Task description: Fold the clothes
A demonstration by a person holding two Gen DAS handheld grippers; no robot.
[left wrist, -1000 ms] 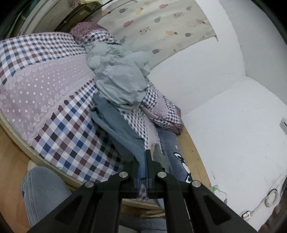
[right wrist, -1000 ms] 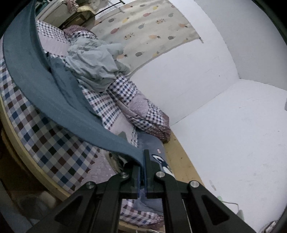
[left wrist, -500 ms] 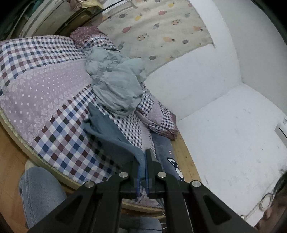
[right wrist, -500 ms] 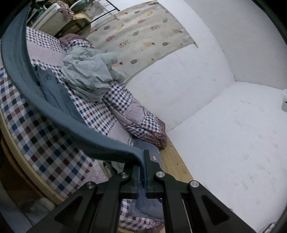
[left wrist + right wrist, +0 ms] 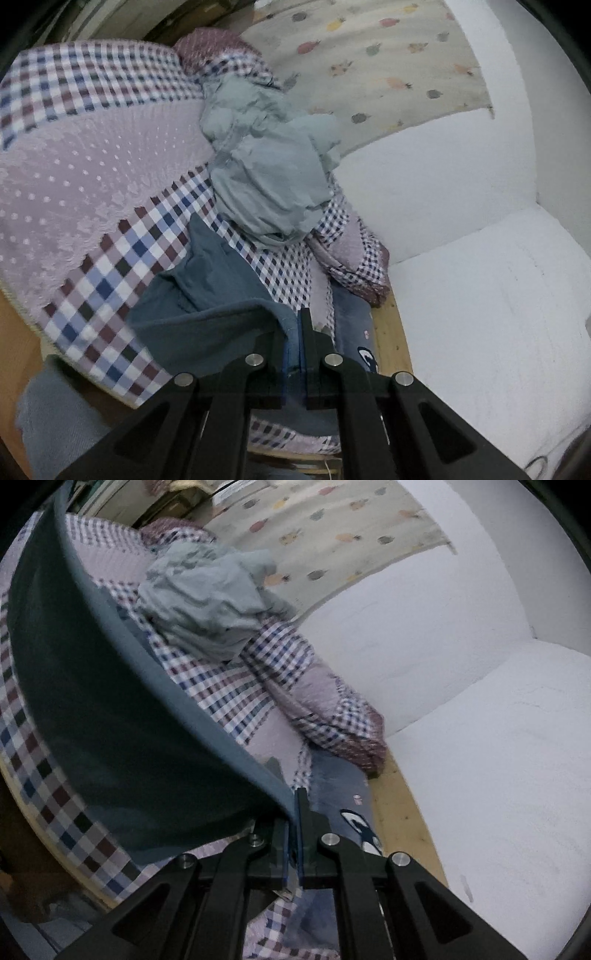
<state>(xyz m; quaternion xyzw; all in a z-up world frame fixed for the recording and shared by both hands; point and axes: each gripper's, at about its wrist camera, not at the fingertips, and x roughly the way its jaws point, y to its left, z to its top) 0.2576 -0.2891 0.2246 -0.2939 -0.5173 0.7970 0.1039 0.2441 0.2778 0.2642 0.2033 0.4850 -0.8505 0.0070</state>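
A dark teal garment point(image 5: 207, 295) hangs between both grippers over the checked bedspread point(image 5: 92, 177). My left gripper point(image 5: 294, 332) is shut on one edge of it; the cloth bunches to the left of the jaws and trails onto the bed. My right gripper point(image 5: 293, 812) is shut on another edge, and the teal garment point(image 5: 110, 720) spreads as a broad sheet across the left of the right wrist view, hiding much of the bed. A crumpled pale grey-green garment point(image 5: 266, 177) lies heaped further back on the bed point(image 5: 221, 686).
A rolled checked quilt point(image 5: 351, 258) lies along the bed's far side by the white wall point(image 5: 461, 184). A blue cloth with a cartoon print point(image 5: 354, 332) sits near the wooden bed rim point(image 5: 391, 332). A person's jeans-clad leg point(image 5: 48, 424) is at lower left.
Both grippers have come down closer to the bed, still holding the teal garment. The cloth now hangs slacker and wider, bunching at the left gripper and covering more of the right view.
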